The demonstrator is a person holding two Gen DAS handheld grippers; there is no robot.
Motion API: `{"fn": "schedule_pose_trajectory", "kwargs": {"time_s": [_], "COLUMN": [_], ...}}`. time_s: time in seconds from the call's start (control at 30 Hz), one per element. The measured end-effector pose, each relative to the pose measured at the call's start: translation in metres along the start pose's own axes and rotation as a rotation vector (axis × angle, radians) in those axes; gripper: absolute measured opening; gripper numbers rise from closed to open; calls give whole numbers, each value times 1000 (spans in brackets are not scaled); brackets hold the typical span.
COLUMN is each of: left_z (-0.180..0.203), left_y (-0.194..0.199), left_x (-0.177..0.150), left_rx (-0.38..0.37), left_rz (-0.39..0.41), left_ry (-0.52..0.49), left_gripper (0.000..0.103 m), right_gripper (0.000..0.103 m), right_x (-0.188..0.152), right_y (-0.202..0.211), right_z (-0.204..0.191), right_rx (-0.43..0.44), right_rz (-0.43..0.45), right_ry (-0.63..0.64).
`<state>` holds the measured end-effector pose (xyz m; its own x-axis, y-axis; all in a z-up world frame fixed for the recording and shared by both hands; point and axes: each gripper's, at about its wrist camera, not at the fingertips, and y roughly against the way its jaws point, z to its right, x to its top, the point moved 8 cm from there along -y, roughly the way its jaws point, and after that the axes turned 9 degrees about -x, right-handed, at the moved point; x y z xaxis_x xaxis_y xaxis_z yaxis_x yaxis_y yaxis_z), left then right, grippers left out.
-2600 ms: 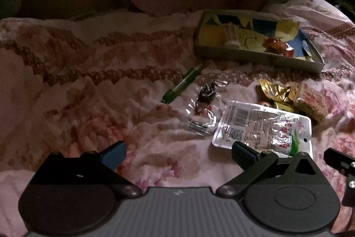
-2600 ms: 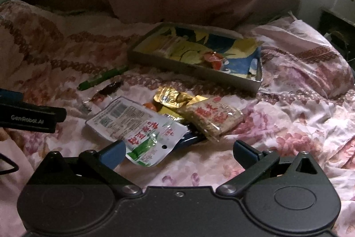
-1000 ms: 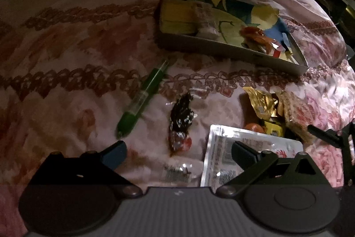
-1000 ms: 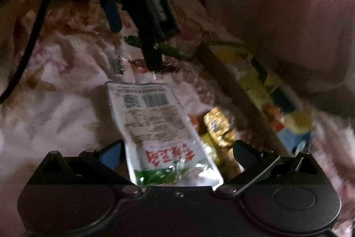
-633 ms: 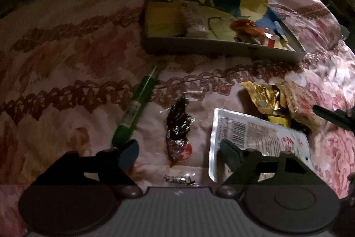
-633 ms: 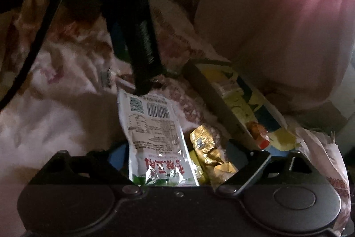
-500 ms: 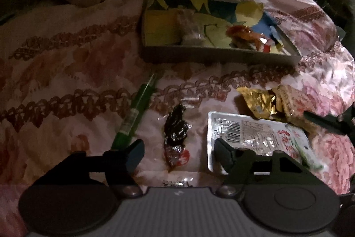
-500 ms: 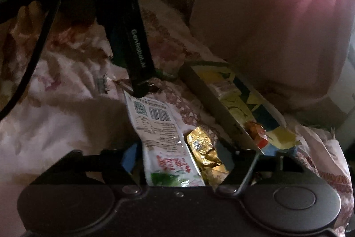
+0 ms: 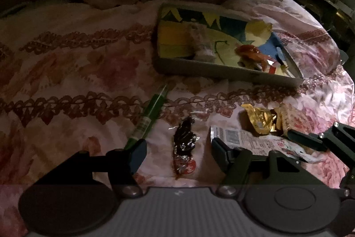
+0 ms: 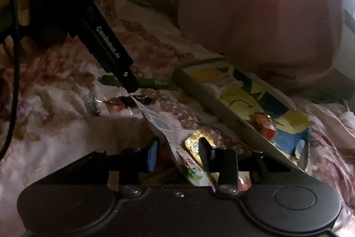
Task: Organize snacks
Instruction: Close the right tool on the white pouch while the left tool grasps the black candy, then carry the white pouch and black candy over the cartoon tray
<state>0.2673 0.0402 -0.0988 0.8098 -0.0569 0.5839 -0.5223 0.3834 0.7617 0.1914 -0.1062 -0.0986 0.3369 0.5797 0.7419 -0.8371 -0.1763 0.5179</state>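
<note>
Left wrist view: the left claw (image 9: 177, 148), closing, straddles a dark crinkled foil candy wrapper (image 9: 184, 143) on the floral pink bedspread (image 9: 66, 72), untouched (a green pen (image 9: 148, 118) lies just left). Right wrist view: the right claw (image 10: 178, 153) is closing around a white printed snack pouch (image 10: 164, 132), tilted on edge, near the grey cartoon-printed tray (image 10: 206, 97).

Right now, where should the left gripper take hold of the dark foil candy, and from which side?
Probably straight down across the dark foil candy at its crumpled middle, the left gripper closing, pads not yet touching. It lies flat and lengthwise between them, bulkiest there.
</note>
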Motion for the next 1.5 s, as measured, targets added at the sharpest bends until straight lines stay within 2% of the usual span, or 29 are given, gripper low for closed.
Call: {"fn": "schedule_pose_trajectory", "kwargs": {"time_s": [0.1,0.2,0.23,0.27,0.43,0.6,0.77,0.93,1.1,1.17,1.2,1.37,1.5], "left_z": [-1,0,1,1,8,15,11,12,15,16,16,21,27], "left_y": [-2,1,2,1,-5,-22,-42,-51,-51,-49,-48,-43,-38], "left_x": [-1,1,1,0,-4,-9,-13,-12,-12,-12,-12,-10,-10], "left_rx": [4,2,3,3,-22,8,27,54,61,52,49,18,5], "left_rz": [-5,13,10,5,-27,-80,-130,-124,-123,-118,-115,-96,-77], "left_ry": [-4,-14,-18,-18,-28,-91,-102,-151,-178,-174,-172,-157,-160], "left_gripper": [70,74,75,75,75,74,61,54,50,50,50,49,49], "right_gripper": [39,30,22,18,20,21,23,27,29,24,19,16,11], "right_x": [3,6,7,8,11,11,13,7,1,2,3,7,14], "right_y": [-8,-9,-10,-10,-16,-28,-36,-45,-53,-53,-52,-47,-37], "right_z": [-5,1,5,10,36,42,50,58,56,55,54,50,47], "right_rx": [1,-9,-20,-32,-20,1,-8,8,12,24,28,2,-23], "right_rz": [15,22,26,29,-2,-44,-53,-68,-94,-93,-90,-74,-35], "right_ry": [36,24,13,1,-150,-217,-269,-329,-329,-335,-331,-280,-243]}}
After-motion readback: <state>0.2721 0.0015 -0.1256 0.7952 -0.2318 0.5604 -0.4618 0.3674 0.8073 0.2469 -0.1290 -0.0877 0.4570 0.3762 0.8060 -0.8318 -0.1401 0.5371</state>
